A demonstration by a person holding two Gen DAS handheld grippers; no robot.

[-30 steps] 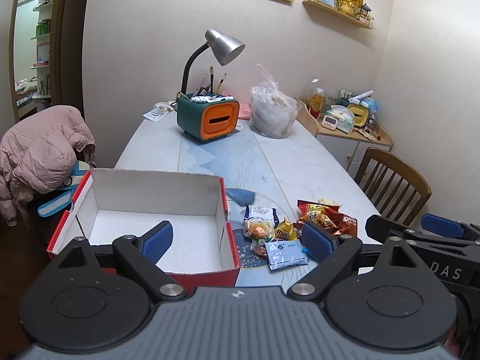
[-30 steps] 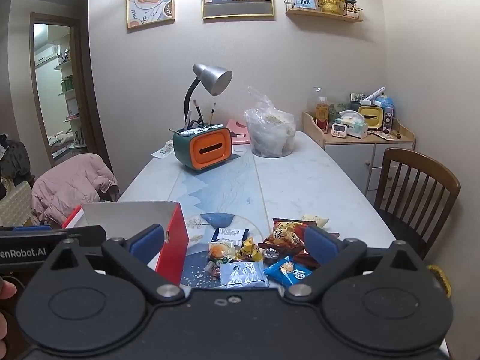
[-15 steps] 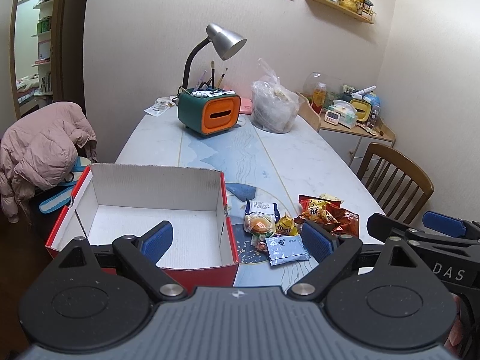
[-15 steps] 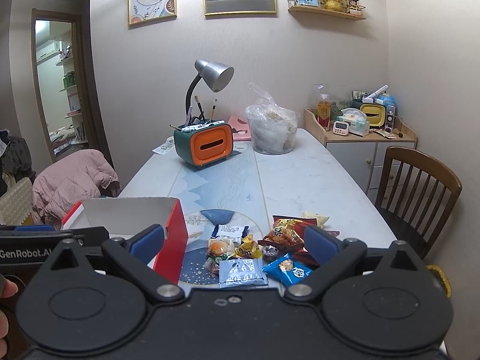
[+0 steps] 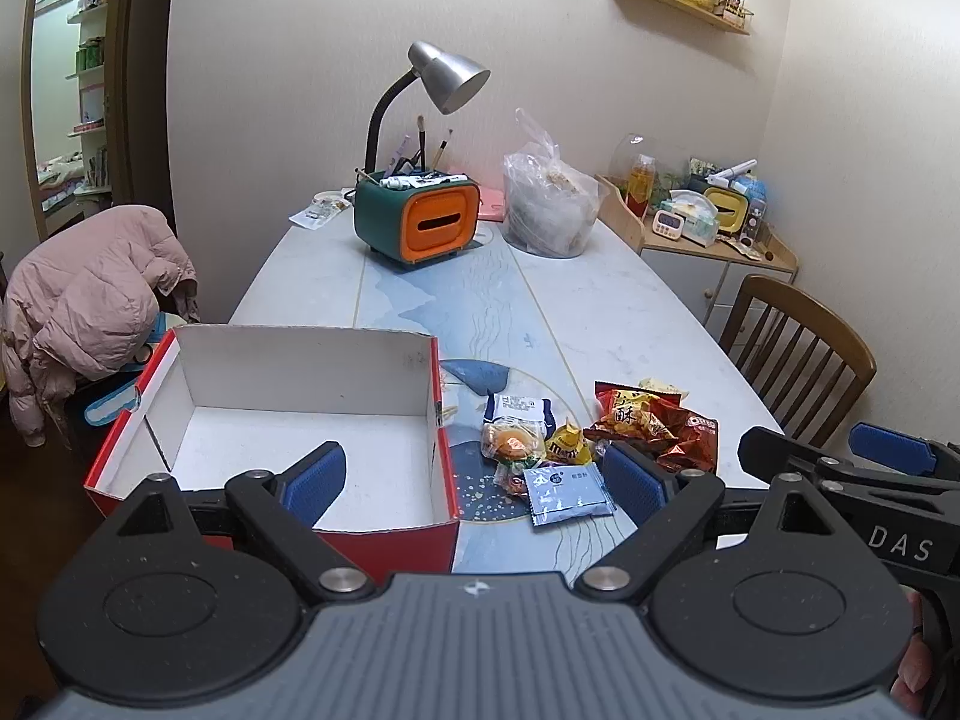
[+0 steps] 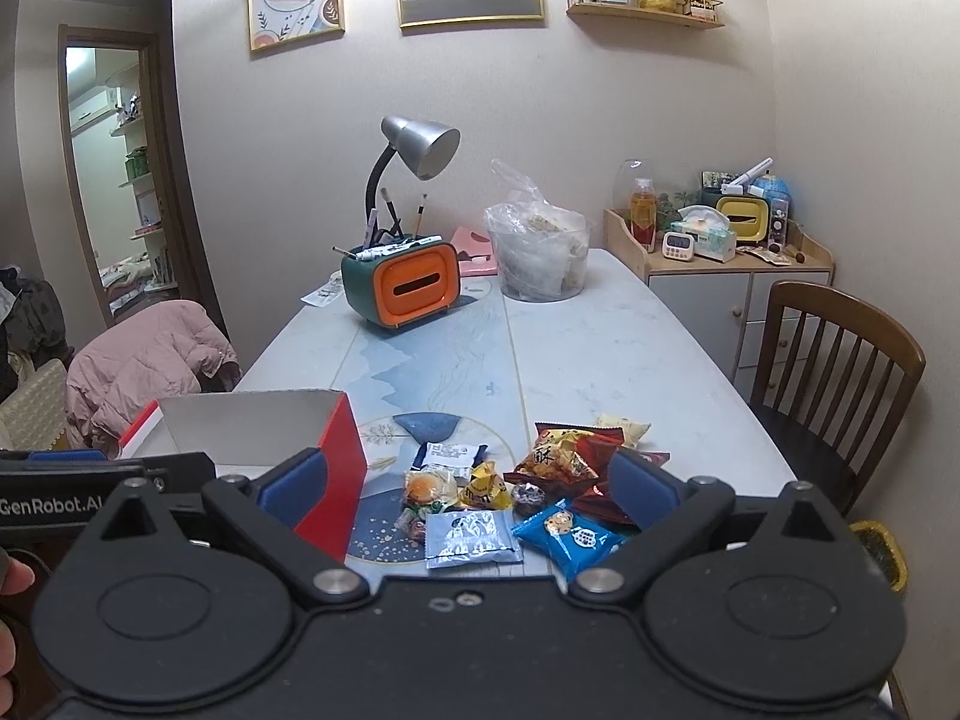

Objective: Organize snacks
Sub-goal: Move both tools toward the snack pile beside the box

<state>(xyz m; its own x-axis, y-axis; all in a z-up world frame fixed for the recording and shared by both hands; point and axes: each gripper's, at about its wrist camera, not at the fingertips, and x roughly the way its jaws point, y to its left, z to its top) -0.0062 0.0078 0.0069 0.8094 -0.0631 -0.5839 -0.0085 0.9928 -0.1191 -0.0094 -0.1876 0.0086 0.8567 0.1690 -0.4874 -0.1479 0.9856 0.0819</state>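
Note:
An open red cardboard box with a bare white inside stands at the table's near left; it also shows in the right wrist view. A pile of snack packets lies to its right: a pale blue packet, a burger-print sweet, a yellow packet, red crisp bags and a blue cookie packet. My left gripper is open and empty, held above the box's right wall. My right gripper is open and empty, above the pile.
A green and orange pen holder with a grey lamp and a clear plastic bag stand at the table's far end. A wooden chair is on the right. A pink jacket hangs on a chair at the left.
Both views have shifted slightly, so the box and the pile sit a little higher in frame. Both grippers stay open and empty.

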